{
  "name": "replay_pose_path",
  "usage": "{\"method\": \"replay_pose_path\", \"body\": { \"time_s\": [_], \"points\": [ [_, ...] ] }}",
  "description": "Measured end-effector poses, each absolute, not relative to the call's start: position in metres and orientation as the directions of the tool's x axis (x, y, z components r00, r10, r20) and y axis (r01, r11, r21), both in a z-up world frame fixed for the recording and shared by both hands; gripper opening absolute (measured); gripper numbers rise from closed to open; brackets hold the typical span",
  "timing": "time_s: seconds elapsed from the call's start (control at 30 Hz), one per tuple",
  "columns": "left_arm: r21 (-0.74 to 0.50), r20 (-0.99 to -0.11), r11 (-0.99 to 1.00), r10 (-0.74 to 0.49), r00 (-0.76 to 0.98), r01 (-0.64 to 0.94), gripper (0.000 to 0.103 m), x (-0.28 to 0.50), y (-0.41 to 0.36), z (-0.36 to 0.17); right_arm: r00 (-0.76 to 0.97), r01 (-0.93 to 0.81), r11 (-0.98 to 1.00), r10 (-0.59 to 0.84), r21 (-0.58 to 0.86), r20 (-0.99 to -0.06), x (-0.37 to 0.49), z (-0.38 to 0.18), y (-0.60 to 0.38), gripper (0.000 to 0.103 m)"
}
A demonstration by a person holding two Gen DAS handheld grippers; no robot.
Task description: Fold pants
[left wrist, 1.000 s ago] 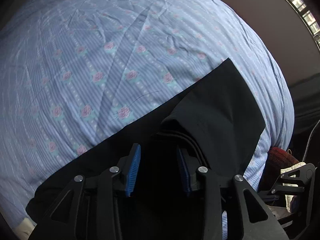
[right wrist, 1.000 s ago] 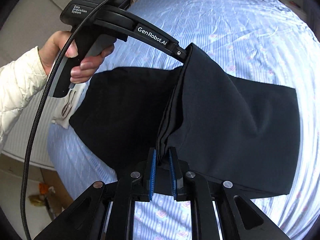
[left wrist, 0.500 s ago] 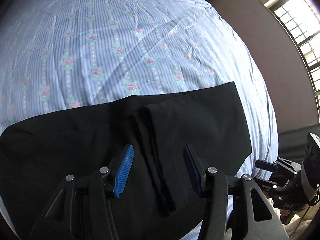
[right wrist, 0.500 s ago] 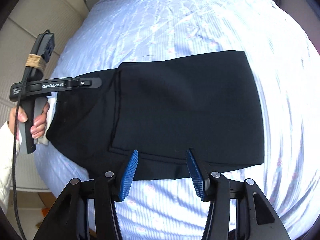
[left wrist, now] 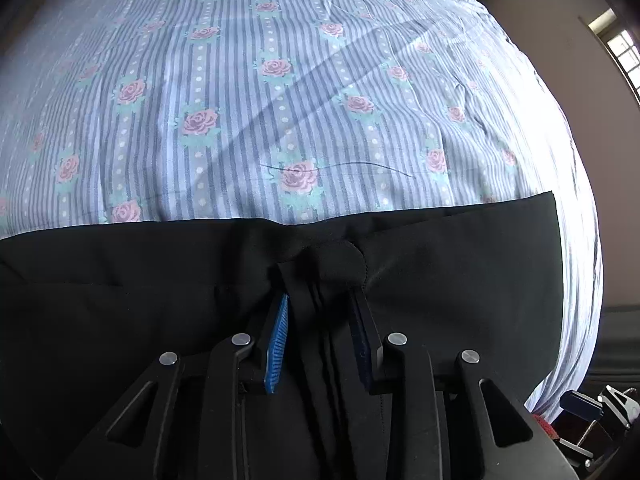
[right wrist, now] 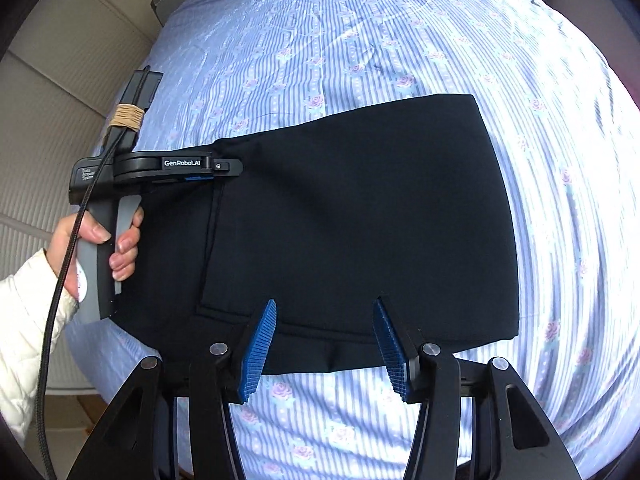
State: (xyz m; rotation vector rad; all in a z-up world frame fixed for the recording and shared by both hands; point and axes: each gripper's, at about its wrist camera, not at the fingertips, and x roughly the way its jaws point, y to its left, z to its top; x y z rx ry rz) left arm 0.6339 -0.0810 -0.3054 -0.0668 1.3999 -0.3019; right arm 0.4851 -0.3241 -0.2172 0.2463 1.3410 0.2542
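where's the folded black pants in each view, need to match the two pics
Left wrist view: the folded black fabric pants fill the lower half, a ridge of cloth between the left gripper pads.
Right wrist view: the pants lie mid-frame, near edge at the open right gripper.
Shared landmark: the blue striped rose-print bedsheet beneath them.

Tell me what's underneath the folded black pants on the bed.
The folded black pants lie on a blue striped bedsheet with pink roses, which shows all around them. Whatever lies beneath the pants themselves is covered, as are their own lower layers.
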Motion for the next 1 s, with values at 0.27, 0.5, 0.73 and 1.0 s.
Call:
{"method": "replay_pose_path", "body": {
  "time_s": [0.27,0.5,0.73,1.0],
  "points": [
    [-0.270,-0.903,0.958,-0.285,0.322,0.092,0.057,0.596,-0.048,-0.221,0.258,-0.086,0.949,0.315,0.303,-0.913,0.485,-0.200,-0.312,0.052],
    [-0.296,-0.843,0.954,-0.240,0.482,-0.044,0.075,0.503,0.019,-0.144,0.345,-0.112,0.936,0.351,0.333,-0.870,0.462,-0.145,-0.303,0.067],
    [-0.294,-0.833,0.927,-0.129,0.539,-0.232,0.084,0.409,0.107,-0.130,0.351,-0.177,0.918,0.395,0.355,-0.849,0.438,-0.109,-0.262,0.073],
    [-0.373,-0.821,0.867,-0.142,0.554,-0.330,0.084,0.347,0.208,-0.169,0.324,-0.266,0.912,0.391,0.313,-0.862,0.427,-0.104,-0.165,0.073]
  ]
}}
